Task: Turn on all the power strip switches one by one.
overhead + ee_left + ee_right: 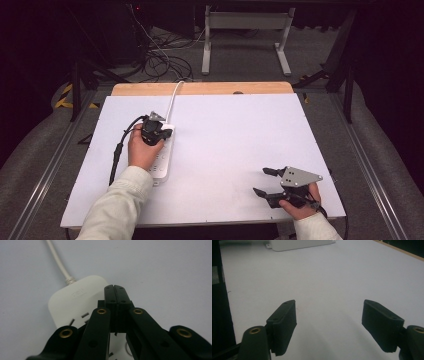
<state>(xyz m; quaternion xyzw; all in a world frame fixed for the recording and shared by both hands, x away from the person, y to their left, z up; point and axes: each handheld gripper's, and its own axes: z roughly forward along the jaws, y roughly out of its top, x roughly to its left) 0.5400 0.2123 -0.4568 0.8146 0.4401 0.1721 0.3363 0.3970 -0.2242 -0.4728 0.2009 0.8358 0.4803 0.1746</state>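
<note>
Right tongs [264, 181] rest low, jaws apart; left tongs [162, 131] closed over power strip [161, 162].

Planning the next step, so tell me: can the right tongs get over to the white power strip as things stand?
Probably yes. The right tongs sit open near the table's front edge, with bare white surface between them and the power strip. The left tongs, shut, hover over its far end.

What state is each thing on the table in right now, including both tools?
Power strip: flat on the white table, cord attached, sockets in view empty.
Left tool: jaws shut, nothing between them, over the strip.
Right tool: jaws open, empty, apart from the strip.
</note>
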